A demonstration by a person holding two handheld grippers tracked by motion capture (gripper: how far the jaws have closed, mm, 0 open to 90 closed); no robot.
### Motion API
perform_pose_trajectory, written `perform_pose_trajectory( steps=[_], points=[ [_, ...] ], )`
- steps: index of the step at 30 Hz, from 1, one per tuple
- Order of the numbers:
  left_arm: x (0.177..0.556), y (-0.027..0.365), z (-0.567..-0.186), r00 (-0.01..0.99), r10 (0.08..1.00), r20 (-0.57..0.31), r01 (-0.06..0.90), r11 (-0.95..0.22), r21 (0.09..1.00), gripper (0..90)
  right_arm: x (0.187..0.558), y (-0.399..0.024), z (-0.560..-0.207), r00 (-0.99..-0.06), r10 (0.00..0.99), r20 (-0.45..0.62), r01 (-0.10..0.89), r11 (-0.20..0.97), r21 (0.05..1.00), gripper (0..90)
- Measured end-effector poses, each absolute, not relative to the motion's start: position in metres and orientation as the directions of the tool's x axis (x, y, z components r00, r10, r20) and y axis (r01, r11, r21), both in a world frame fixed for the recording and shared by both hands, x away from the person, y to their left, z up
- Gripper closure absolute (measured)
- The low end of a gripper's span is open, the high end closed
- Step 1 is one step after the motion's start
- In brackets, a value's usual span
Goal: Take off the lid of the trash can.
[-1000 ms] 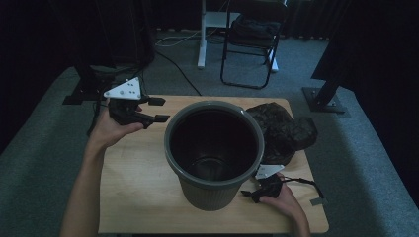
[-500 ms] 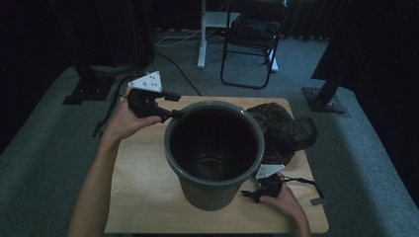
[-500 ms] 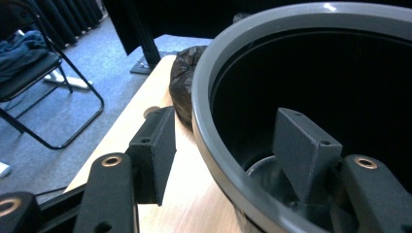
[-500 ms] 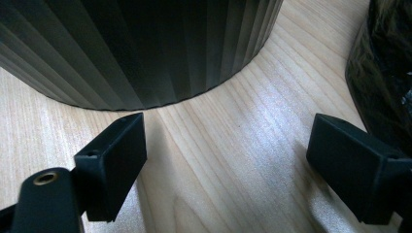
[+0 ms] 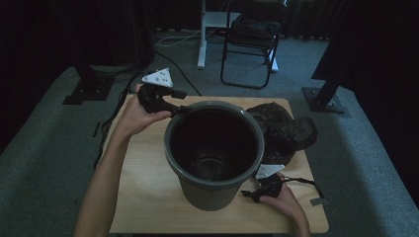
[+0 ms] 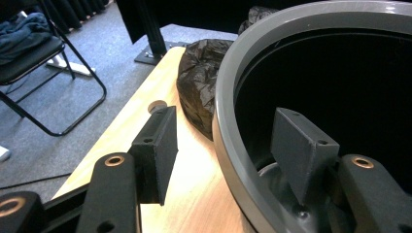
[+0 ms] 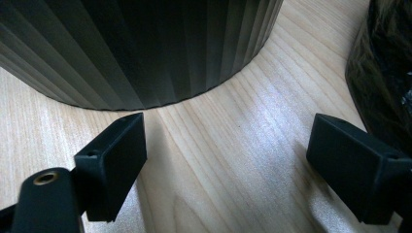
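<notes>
room: dim studio, grey carpet, folding chair point(image 5: 251, 44) behind, light wooden table point(image 5: 148, 197) in the middle.
bin: grey ribbed bin point(image 5: 213, 153) stood upright mid-table, looked empty inside, rim facing up.
bag: crumpled black bag point(image 5: 286, 129) lay on the table just beside the bin's far right, touching or nearly so; can't tell which.
left gripper: left gripper point(image 5: 179, 109) was at the bin's far-left rim, jaws straddling it, one pad point(image 6: 154, 150) outside, the other inside the wall. Pads parted, not pressing on the rim; jaws had just been closing a little, rim between them.
right gripper: right gripper point(image 5: 251, 193) rested low on the table at the bin's near-right base, jaws spread wide, nothing between them but bare wood.
risk 1: a clamp on one side of the rim only would likely tilt or tip the bin when lifted.
risk 2: thin smooth rim, so the pads could slip off.
risk 3: any drag toward the bag could shove it off the table edge.
</notes>
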State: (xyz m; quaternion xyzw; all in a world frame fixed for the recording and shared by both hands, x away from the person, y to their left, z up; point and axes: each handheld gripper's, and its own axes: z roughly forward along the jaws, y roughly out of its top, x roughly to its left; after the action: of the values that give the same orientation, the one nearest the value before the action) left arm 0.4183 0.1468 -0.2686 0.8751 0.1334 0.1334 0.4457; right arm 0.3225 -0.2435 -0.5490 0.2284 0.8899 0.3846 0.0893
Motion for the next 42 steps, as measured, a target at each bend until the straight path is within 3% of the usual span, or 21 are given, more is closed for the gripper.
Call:
perform_pose_trajectory(
  steps=[42],
  points=[
    [0.443, 0.1, -0.286, 0.943, 0.333, 0.027, 0.193, -0.61, 0.768, 46.3, 0.322, -0.243, -0.549, -0.88, 0.475, 0.014, 0.336, 0.601, 0.725, 14.1]
  ],
)
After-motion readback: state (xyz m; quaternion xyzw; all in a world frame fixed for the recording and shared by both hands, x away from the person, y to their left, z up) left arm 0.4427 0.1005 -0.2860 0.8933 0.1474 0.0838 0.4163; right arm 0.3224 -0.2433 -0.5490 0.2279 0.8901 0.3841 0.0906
